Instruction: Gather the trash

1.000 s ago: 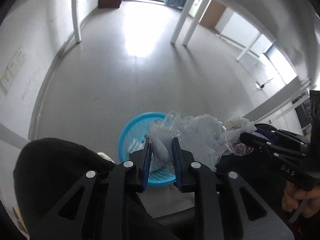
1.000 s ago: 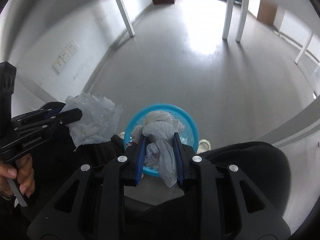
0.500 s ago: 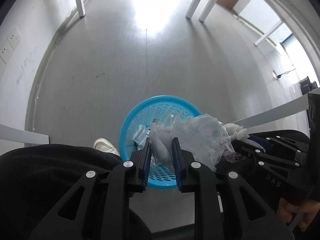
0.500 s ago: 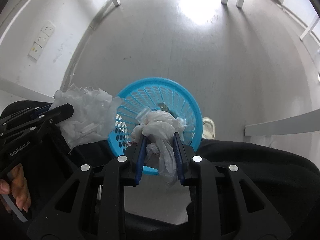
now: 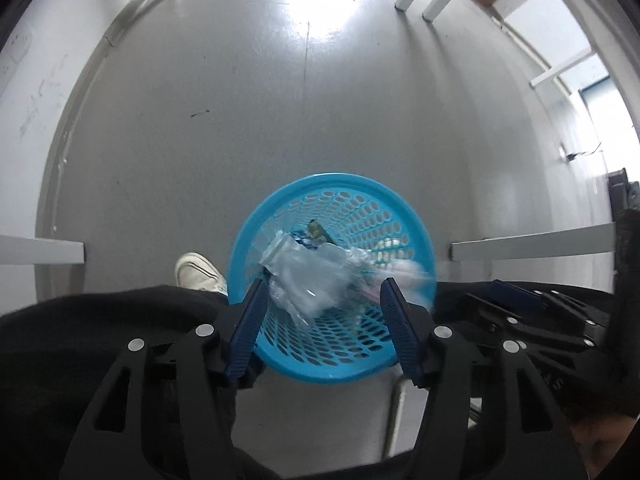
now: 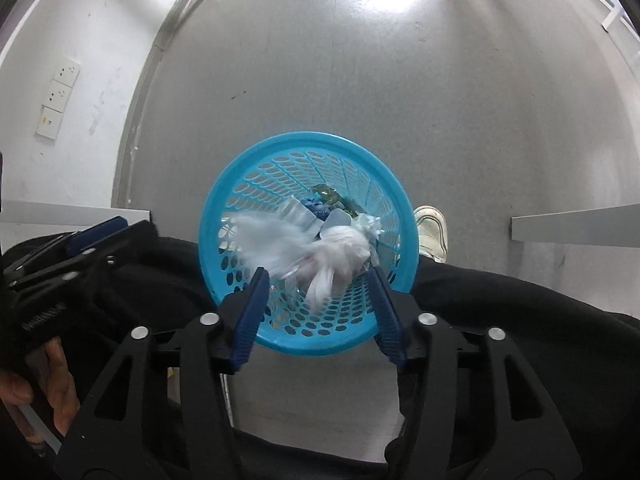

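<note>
A blue perforated waste basket (image 5: pixel 332 184) stands on the grey floor, also in the right wrist view (image 6: pixel 308 140). My left gripper (image 5: pixel 325 294) is open above its near rim; a clear crumpled plastic bag (image 5: pixel 304 280), blurred, is dropping between the jaws into the basket. My right gripper (image 6: pixel 317 286) is open above the basket too; a white crumpled bag (image 6: pixel 336 252) and a clear plastic wad (image 6: pixel 264 244), both blurred, are falling inside. Older trash lies at the bottom. The right gripper's body shows in the left wrist view (image 5: pixel 520 312).
The person's black-clad legs flank the basket, with a white shoe (image 5: pixel 198 272) on the floor, also in the right wrist view (image 6: pixel 432 228). White table rails (image 5: pixel 532 242) run on both sides. A wall with sockets (image 6: pixel 56 104) stands at left.
Both grippers tilted down over the basket and opened. The plastic bags they held have left the jaws and are dropping into the basket.
</note>
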Action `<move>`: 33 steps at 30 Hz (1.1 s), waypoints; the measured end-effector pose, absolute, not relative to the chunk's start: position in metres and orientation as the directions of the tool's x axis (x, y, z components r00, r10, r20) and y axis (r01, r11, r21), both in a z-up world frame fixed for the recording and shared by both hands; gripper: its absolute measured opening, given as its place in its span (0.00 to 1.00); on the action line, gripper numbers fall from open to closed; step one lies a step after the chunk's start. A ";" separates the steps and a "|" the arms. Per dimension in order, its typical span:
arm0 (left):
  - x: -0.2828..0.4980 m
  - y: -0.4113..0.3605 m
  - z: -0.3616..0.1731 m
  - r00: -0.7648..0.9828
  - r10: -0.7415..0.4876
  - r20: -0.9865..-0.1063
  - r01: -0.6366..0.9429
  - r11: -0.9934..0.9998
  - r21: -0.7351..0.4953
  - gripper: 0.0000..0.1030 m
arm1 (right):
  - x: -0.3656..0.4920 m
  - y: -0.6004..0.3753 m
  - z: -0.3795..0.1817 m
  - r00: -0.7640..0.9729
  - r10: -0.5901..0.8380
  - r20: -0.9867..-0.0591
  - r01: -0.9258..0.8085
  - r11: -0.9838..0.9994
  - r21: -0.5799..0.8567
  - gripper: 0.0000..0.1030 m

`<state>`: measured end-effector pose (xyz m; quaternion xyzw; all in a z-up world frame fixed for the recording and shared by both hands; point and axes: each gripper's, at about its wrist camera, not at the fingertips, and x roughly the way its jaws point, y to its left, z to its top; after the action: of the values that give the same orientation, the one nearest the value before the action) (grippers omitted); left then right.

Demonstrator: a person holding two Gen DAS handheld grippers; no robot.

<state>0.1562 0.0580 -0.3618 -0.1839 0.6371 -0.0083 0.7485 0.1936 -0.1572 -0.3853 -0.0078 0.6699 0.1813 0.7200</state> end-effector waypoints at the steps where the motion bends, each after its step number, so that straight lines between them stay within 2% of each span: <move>1: 0.152 0.058 -0.357 0.196 -0.274 -0.942 -0.216 0.925 -0.314 0.62 | 0.191 -0.159 -0.382 0.041 0.256 -0.966 -0.277 0.931 0.236 0.57; 3: 0.142 0.056 -0.345 0.213 -0.305 -0.928 -0.174 0.923 -0.343 0.73 | 0.184 -0.160 -0.373 0.057 0.272 -0.960 -0.301 0.922 0.243 0.64; 4: 0.136 0.054 -0.337 0.222 -0.290 -0.931 -0.142 0.935 -0.326 0.79 | 0.181 -0.161 -0.367 0.070 0.277 -0.958 -0.315 0.918 0.242 0.70; 6: 0.128 0.049 -0.326 0.243 -0.241 -0.940 -0.104 0.957 -0.272 0.86 | 0.174 -0.160 -0.357 0.099 0.289 -0.952 -0.342 0.909 0.240 0.77; 13: 0.121 0.053 -0.316 0.252 -0.216 -0.943 -0.094 0.965 -0.246 0.94 | 0.160 -0.161 -0.328 0.168 0.307 -0.937 -0.379 0.897 0.226 0.92; 19: 0.123 0.055 -0.317 0.251 -0.218 -0.943 -0.090 0.965 -0.247 0.94 | 0.156 -0.171 -0.319 0.173 0.325 -0.930 -0.371 0.896 0.244 0.92; 23: 0.122 0.054 -0.320 0.222 -0.275 -0.936 -0.073 0.952 -0.297 0.94 | 0.154 -0.171 -0.316 0.177 0.318 -0.931 -0.377 0.896 0.234 0.92; 33: 0.120 0.052 -0.322 0.206 -0.216 -0.954 -0.084 0.968 -0.237 0.94 | 0.150 -0.180 -0.310 0.177 0.336 -0.925 -0.381 0.890 0.250 0.92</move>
<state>0.1197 0.0518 -0.3222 -0.1194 0.6286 -0.0430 0.7673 0.1498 -0.1795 -0.3096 -0.0191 0.5975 0.2337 0.7668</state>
